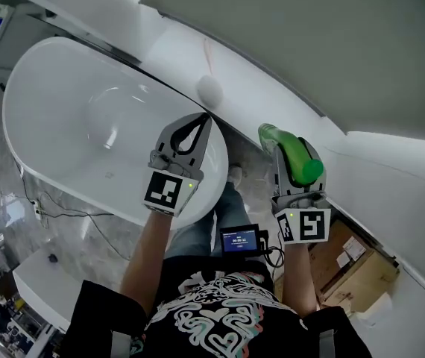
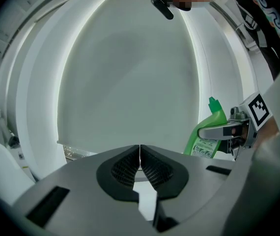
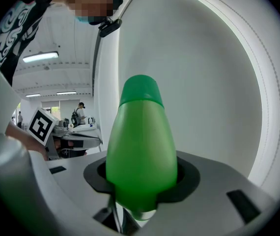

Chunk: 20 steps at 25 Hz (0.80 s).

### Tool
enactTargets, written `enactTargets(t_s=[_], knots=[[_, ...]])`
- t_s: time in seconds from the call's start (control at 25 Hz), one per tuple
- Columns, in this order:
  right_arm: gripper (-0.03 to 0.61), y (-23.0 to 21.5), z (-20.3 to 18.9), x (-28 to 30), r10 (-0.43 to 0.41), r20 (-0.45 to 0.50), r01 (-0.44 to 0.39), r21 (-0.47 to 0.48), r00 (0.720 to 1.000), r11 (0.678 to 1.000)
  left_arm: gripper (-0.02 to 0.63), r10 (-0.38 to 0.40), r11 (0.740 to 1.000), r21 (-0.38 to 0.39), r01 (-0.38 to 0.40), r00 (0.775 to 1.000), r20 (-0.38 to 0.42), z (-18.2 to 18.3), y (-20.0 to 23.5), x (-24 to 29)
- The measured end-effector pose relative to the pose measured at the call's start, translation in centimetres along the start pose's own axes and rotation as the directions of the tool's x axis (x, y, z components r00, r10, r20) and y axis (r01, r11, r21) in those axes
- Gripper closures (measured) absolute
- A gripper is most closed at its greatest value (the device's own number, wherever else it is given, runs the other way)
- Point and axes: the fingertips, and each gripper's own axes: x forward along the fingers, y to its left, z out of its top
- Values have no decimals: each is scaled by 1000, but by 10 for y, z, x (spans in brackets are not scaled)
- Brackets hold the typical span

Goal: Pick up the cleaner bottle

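Observation:
The green cleaner bottle (image 1: pixel 293 154) is clamped in my right gripper (image 1: pixel 291 171), held up in the air with its cap (image 1: pixel 267 133) pointing away from me. In the right gripper view the cleaner bottle (image 3: pixel 141 146) fills the space between the dark pads (image 3: pixel 186 178), cap (image 3: pixel 141 89) uppermost. From the left gripper view the cleaner bottle (image 2: pixel 210 132) shows its white label, gripped in the right gripper (image 2: pixel 228 131). My left gripper (image 1: pixel 189 139) hovers beside it over the bathtub rim, shut with nothing between its pads (image 2: pixel 155 169).
A white oval bathtub (image 1: pixel 63 66) lies below and to the left, a pale round thing (image 1: pixel 209 89) on the ledge behind it. A white curved wall (image 1: pixel 391 177) runs along the right. Cardboard boxes (image 1: pixel 354 263) sit on the floor at lower right.

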Motion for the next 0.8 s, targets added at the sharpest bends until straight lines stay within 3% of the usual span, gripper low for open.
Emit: enactTargets(t_s=[0.8], knots=[[374,9,93,-28,6,36,-6,-3,999,1000,595,23,1000,19,-24,998,59,90,-7,-29]])
